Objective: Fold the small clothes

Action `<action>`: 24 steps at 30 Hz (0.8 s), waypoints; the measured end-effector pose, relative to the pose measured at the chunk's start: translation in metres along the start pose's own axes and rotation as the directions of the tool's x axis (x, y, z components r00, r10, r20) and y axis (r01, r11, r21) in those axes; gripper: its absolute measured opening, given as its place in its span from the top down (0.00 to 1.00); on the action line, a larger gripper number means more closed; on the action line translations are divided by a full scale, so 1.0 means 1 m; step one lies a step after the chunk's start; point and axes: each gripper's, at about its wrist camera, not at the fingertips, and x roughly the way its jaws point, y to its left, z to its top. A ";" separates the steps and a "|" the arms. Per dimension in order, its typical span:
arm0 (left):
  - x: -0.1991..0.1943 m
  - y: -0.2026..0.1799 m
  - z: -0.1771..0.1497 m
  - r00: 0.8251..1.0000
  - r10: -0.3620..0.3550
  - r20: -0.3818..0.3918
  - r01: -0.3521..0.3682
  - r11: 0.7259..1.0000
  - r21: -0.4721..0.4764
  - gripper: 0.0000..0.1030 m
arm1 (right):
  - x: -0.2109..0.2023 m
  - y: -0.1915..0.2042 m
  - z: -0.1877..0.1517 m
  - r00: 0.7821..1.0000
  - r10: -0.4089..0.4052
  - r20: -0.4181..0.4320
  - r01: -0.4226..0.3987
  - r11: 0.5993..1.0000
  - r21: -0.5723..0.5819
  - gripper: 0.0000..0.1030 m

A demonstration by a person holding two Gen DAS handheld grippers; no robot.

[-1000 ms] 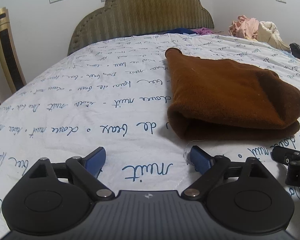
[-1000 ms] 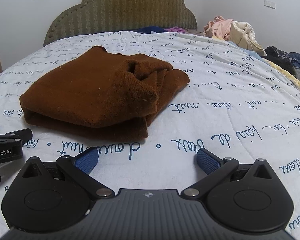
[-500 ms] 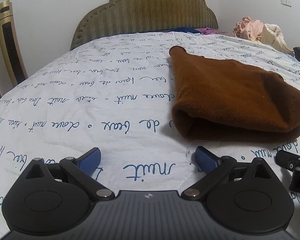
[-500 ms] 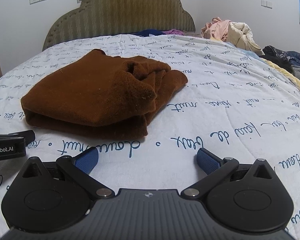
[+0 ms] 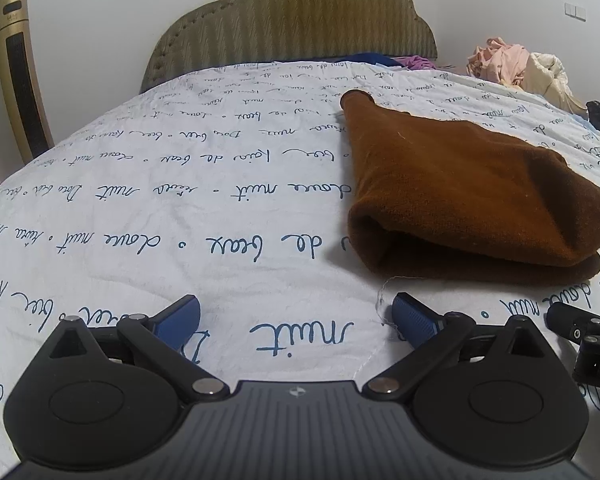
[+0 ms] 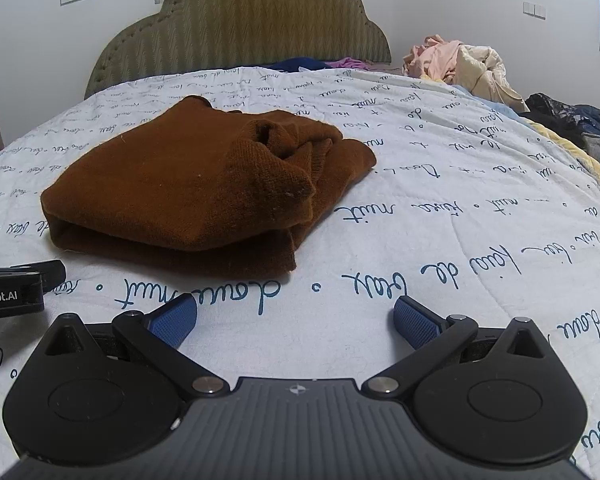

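A brown knit garment (image 5: 460,192) lies folded on the bed, right of centre in the left wrist view and left of centre in the right wrist view (image 6: 188,192). My left gripper (image 5: 296,316) is open and empty, just in front of the garment's near left corner, apart from it. My right gripper (image 6: 296,316) is open and empty, in front of the garment's near right corner. Each gripper shows at the other view's edge: the right one (image 5: 584,340) and the left one (image 6: 16,284).
The bed has a white quilt with blue script (image 5: 180,216) and an olive padded headboard (image 5: 300,20). A pile of loose clothes (image 6: 460,64) and dark garments (image 6: 572,124) lie at the right edge. A gold tower unit (image 5: 20,76) stands at the left wall.
Both grippers have drawn back a little from the folded garment, staying open. The garment has not moved.
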 end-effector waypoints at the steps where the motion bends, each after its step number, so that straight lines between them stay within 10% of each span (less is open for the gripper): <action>1: 0.000 0.000 0.000 1.000 0.001 0.001 -0.001 1.000 0.000 0.00 | 0.000 0.000 0.000 1.000 0.000 0.000 0.000 1.000 0.000 0.00; 24: -0.002 -0.001 -0.001 1.000 -0.001 0.001 0.001 1.000 0.009 0.00 | -0.001 0.001 0.000 1.000 0.002 0.001 -0.002 1.000 -0.009 0.00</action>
